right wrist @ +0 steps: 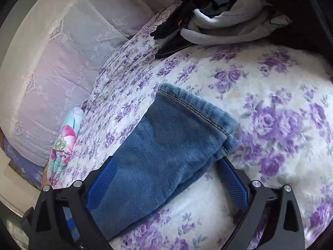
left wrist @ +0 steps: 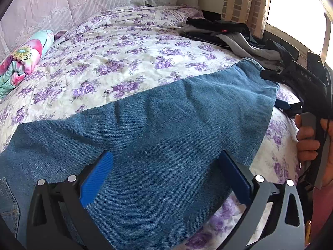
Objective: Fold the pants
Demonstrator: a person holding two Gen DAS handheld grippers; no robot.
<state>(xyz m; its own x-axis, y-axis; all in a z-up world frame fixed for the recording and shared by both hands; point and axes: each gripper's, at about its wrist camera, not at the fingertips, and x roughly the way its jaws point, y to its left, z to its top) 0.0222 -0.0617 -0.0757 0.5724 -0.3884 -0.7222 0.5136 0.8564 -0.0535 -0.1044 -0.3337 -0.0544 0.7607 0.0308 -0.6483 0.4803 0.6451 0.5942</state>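
The jeans [left wrist: 158,129] lie flat on the bed [left wrist: 124,48], already doubled leg on leg, it seems, into one long band. Their long axis runs from the pocket end at the lower left of the left wrist view across to the hems at the upper right, where the right gripper [left wrist: 283,106] sits.

The left gripper [left wrist: 166,177] hovers over the middle of the band, its blue fingers spread wide with denim between and below them, nothing pinched. In the right wrist view the right gripper [right wrist: 166,179] straddles the hem end of the jeans [right wrist: 170,141], also spread; one finger [right wrist: 233,185] looks tucked just under the cloth edge, the other lies over the top. Whether the cloth is lifted at all I cannot tell.

So the hems belong to the right hand, and the waist lies well off to the left, nearer the left gripper. The next fold, as I judge it, carries the hems along that long axis toward the waist.

There are no containers here. A loose heap of dark and grey clothes [right wrist: 218,20] sits at the far corner of the bed, apart from the jeans, and a rolled flowery blanket [left wrist: 22,62] lies at the far left edge
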